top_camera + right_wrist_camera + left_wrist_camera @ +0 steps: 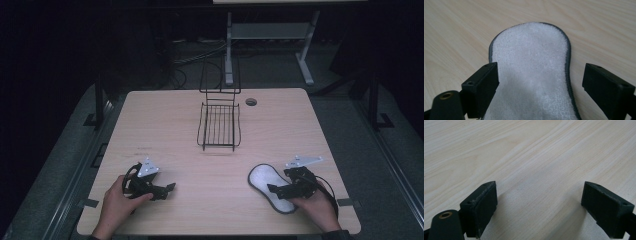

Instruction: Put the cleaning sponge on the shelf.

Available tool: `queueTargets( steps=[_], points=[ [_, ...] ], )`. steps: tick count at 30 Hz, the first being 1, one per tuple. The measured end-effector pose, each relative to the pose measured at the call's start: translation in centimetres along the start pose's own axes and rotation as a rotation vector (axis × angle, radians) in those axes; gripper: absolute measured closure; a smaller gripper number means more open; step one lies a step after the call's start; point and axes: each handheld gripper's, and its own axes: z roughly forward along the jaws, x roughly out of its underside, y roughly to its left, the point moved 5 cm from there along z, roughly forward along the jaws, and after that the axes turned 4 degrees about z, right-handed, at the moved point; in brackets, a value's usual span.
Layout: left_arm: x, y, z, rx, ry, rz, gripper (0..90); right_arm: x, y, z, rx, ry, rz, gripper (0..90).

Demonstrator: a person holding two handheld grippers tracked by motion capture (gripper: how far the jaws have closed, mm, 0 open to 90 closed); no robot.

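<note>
A white fluffy pad with a dark grey rim point(264, 181) lies flat on the wooden table point(165, 130) near its front right. My right gripper point(276, 189) hovers over the pad's near end, jaws open; in the right gripper view the pad point(531, 65) runs between the two black jaws, and nothing is gripped there point(540, 82). My left gripper point(166, 189) rests at the front left, held by a hand, jaws wide open over bare wood point(539, 205). A black wire rack point(219, 125) stands at the table's middle, farther back.
A round cable hole point(251, 102) sits in the table top behind the rack. A white-legged desk frame point(270, 35) and cables stand on the dark floor beyond the far edge. Bare wood lies between the two grippers.
</note>
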Motion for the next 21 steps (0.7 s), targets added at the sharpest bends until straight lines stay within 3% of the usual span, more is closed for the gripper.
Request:
queueTargets(
  steps=[5, 21],
  points=[
    [0.00, 0.00, 0.00, 0.000, 0.000, 0.000, 12.6, 0.28, 0.13, 0.67, 0.008, 0.039, -0.017, 12.0],
    [0.00, 0.00, 0.00, 0.000, -0.001, 0.000, 12.6, 0.51, 0.22, 1.08, -0.010, 0.073, -0.027, 13.4]
  ],
)
